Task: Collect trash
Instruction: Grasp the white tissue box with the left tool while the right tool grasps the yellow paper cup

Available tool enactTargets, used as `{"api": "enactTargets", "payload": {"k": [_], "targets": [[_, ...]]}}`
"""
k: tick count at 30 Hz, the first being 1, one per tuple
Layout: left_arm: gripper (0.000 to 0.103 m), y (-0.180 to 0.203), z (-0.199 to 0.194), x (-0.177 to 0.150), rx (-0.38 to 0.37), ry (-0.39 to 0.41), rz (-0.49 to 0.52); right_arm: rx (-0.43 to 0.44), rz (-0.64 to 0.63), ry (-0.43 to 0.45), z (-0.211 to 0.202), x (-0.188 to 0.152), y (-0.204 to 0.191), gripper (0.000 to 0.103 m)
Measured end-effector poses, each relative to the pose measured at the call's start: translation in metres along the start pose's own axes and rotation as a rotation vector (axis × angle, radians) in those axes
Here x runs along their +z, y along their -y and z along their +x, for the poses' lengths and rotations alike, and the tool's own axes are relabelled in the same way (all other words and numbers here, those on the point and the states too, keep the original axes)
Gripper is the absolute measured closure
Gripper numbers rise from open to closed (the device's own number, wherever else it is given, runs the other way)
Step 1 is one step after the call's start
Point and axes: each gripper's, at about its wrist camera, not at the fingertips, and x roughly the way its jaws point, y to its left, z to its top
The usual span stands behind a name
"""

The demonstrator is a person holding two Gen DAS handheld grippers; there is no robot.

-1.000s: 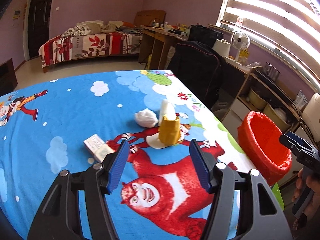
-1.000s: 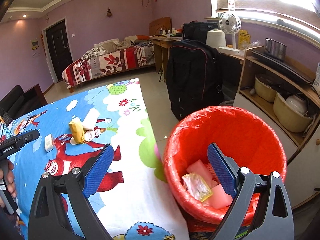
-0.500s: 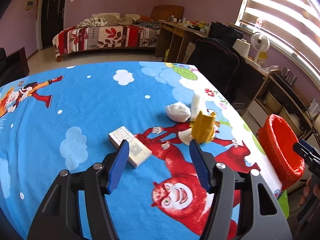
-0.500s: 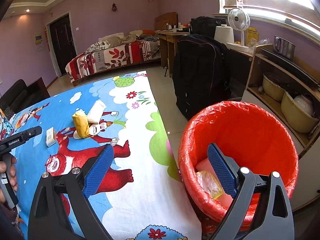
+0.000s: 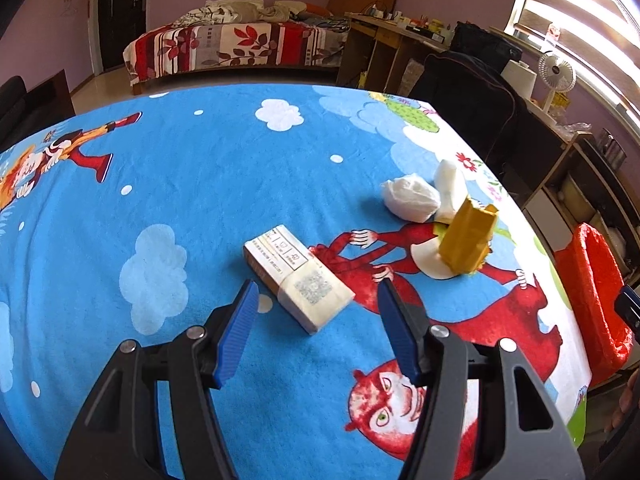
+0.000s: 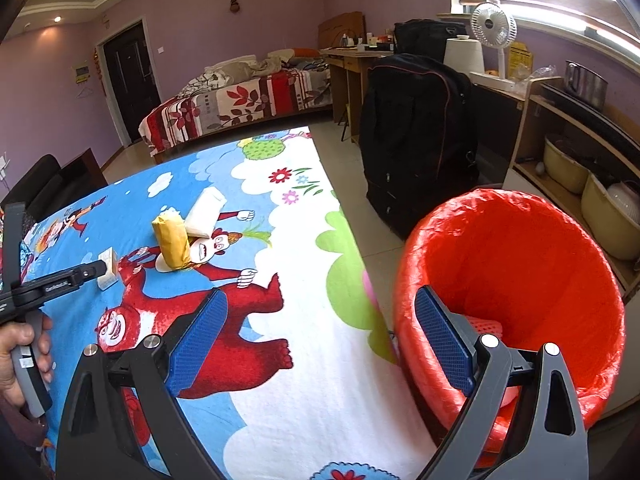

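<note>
Between the blue pads of the left gripper [image 5: 316, 300] lies the near end of a small white tissue pack [image 5: 298, 280], flat on the cartoon-printed tablecloth [image 5: 192, 184]; the jaws stand open on either side of it and neither pad touches it. Farther off and to the right sits a crumpled white wad [image 5: 410, 197], with a white paper packet [image 5: 450, 184] just beside it on the right. Nearer than these two, a yellow paper bag [image 5: 468, 240] stands tilted on the cloth. At the far right edge, off the table, is the red-lined trash bin [image 5: 592, 288].

Over that bin hangs the right gripper [image 6: 320, 336], jaws wide apart with nothing between them: its left pad is above the tablecloth's white border, its right pad above the bin's rim [image 6: 404, 280]. Something pink shows at the bin's bottom, behind the right finger. At the left edge of the right wrist view a hand [image 6: 20, 356] holds the left gripper's handle, its tip by the tissue pack.
</note>
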Motion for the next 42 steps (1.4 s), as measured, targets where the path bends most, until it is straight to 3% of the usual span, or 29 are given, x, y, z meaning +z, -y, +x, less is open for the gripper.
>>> {"api": "enactTargets", "payload": {"k": [13,17,26,42], "targets": [[0.051,0.005,0.024,0.005,0.065,-0.044,0.053,0.038,-0.039,-0.021,0.029,0.013,-0.040,0.014],[0.062,0.009,0.023,0.004,0.063,-0.048,0.087,0.069,-0.057,-0.029,0.041,0.020,-0.058,0.014],[0.062,-0.001,0.015,0.003,0.039,-0.047,0.067,0.097,-0.106,-0.065,0.074,0.033,-0.102,0.014],[0.062,-0.009,0.000,0.008,0.003,-0.011,0.036,0.092,-0.118,-0.129,0.116,0.040,-0.141,0.021]]}}
